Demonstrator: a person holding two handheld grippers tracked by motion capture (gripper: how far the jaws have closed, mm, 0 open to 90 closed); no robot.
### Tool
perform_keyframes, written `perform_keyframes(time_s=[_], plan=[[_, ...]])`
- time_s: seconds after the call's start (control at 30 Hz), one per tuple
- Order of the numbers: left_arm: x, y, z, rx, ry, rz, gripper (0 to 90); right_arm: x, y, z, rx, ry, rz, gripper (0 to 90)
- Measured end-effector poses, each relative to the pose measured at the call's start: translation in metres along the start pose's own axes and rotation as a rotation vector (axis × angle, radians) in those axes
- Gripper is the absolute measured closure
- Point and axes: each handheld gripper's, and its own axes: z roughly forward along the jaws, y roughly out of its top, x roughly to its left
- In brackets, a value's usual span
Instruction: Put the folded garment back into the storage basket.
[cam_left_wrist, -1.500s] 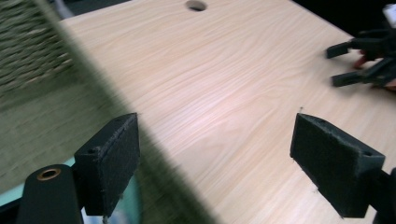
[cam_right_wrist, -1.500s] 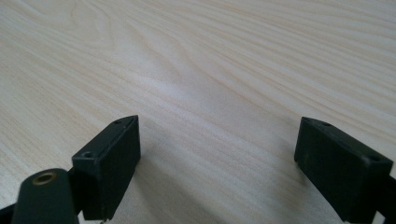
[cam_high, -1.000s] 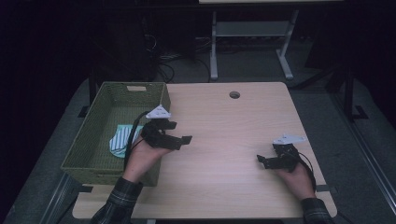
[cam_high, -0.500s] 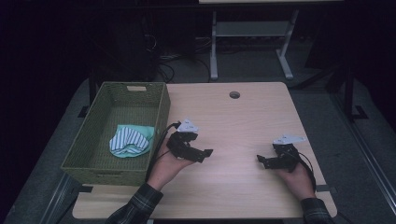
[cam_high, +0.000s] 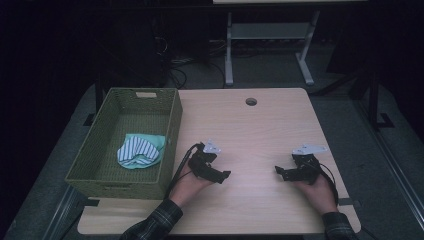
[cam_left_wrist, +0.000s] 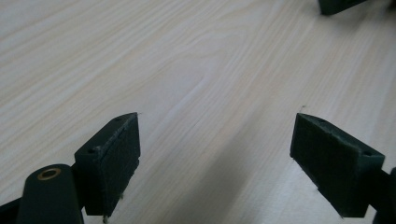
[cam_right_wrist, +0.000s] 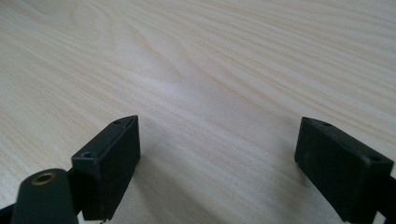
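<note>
I have both jaws spread apart over bare counter (cam_high: 260, 130): left hand-held gripper (cam_high: 220, 176) near the basket (cam_high: 170, 125) holding striped cloth (cam_high: 139, 151), right hand-held gripper (cam_high: 281, 172) opposite.

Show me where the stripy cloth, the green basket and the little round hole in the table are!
stripy cloth (cam_high: 140, 151), high view, on the middle of its striped top.
green basket (cam_high: 173, 117), high view, on its right wall.
round hole (cam_high: 251, 101), high view, on its dark middle, near the table's far edge.
</note>
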Motion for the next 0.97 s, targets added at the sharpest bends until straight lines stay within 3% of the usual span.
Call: perform_keyframes(time_s=[0.17,0.33,0.43,0.47,0.67,0.97], plan=[[0.001,-0.006,0.010,0.016,0.007,-0.005,15.5,0.000,0.000,0.000,0.000,0.000,0.000,13.8],[-0.001,-0.011,0.019,0.034,0.027,0.017,15.4,0.000,0.000,0.000,0.000,0.000,0.000,13.8],[-0.003,-0.011,0.020,0.036,0.049,0.051,15.1,0.000,0.000,0.000,0.000,0.000,0.000,13.7],[-0.004,-0.012,0.020,0.033,0.057,0.066,15.1,0.000,0.000,0.000,0.000,0.001,0.000,13.7],[-0.003,-0.021,0.020,-0.035,0.052,0.069,14.2,0.000,0.000,0.000,0.000,0.001,0.000,13.7],[-0.001,-0.024,0.020,-0.060,0.042,0.080,13.1,0.000,0.000,0.000,0.000,0.001,0.000,13.7]])
